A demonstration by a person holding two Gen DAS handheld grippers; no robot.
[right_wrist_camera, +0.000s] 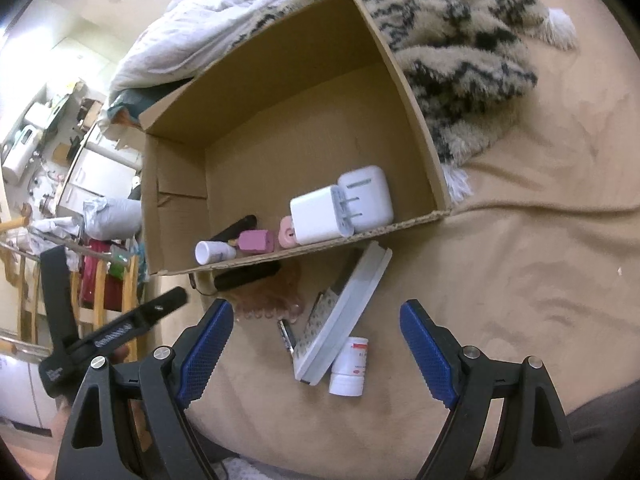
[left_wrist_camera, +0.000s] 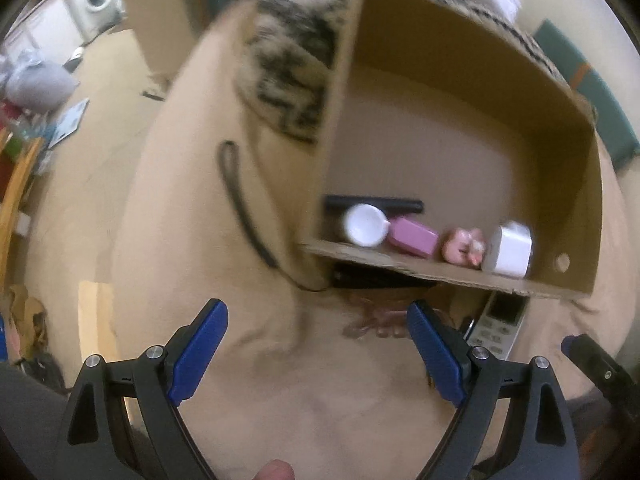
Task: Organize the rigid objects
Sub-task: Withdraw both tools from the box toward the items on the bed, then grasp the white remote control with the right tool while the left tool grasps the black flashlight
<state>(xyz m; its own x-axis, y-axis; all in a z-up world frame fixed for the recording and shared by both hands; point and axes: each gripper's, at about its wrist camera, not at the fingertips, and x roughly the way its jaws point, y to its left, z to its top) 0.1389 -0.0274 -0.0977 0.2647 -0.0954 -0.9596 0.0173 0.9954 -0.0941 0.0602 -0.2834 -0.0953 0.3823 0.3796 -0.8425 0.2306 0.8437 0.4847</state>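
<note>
Both grippers spread wide, fingers empty: left gripper (left_wrist_camera: 318,334), right gripper (right_wrist_camera: 316,338), both hovering over the bed (right_wrist_camera: 520,280). Cardboard box (right_wrist_camera: 280,128) on the bed holds two white chargers (right_wrist_camera: 320,220), a pink block (right_wrist_camera: 256,241), a white tube (right_wrist_camera: 212,252) and a black stick, all along its near wall. Outside, just in front: remote (right_wrist_camera: 340,316), white pill bottle (right_wrist_camera: 350,368), black device (right_wrist_camera: 248,276).

Beige bed (right_wrist_camera: 520,280) carries cardboard box (right_wrist_camera: 280,128), remote (right_wrist_camera: 344,316), white bottle (right_wrist_camera: 350,368), patterned blanket (right_wrist_camera: 460,52).
</note>
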